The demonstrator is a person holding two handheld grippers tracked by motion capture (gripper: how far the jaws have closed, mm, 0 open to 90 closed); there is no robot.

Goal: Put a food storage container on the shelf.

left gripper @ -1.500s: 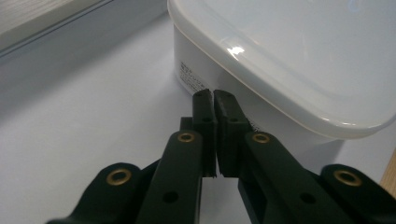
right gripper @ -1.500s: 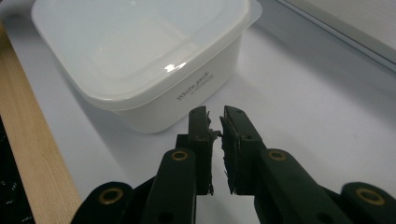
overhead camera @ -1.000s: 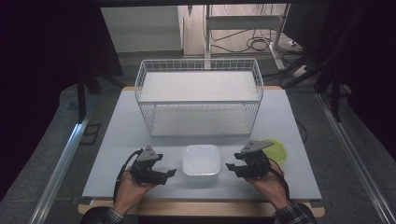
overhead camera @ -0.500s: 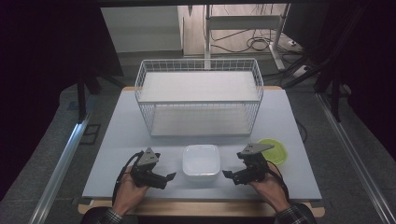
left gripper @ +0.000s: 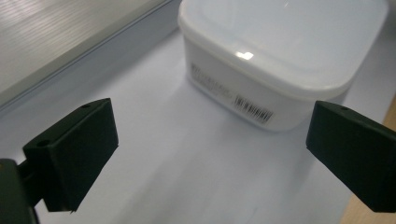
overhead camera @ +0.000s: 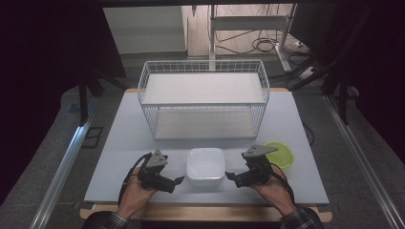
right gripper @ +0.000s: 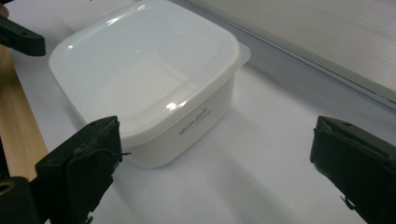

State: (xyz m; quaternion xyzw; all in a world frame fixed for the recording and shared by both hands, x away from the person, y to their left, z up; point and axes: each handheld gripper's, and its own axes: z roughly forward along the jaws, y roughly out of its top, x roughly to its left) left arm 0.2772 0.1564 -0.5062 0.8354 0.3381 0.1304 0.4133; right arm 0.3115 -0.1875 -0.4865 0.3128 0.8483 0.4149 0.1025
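A white square container with a lid [overhead camera: 206, 165] sits near the table's front edge, between my two grippers. My left gripper [overhead camera: 179, 181] lies just left of it, pointing at its side, jaws spread wide with nothing between them. In the left gripper view, the container [left gripper: 280, 51] stands ahead of the open jaws [left gripper: 212, 130], barcode label facing me. My right gripper [overhead camera: 230, 177] is just right of the container, also open and empty. The right gripper view has the container [right gripper: 144, 70] ahead and left of the jaws [right gripper: 217, 144]. Both pairs of jaws have just been opening.
A white wire basket rack [overhead camera: 203, 98] stands across the middle of the grey table [overhead camera: 124, 143]. A lime-green round lid or dish [overhead camera: 282, 153] lies right of my right gripper. The table's wooden front edge [right gripper: 14, 116] runs close behind the container.
Both grippers' jaws have spread wider. The hands have hardly shifted, and the container has stayed in place.
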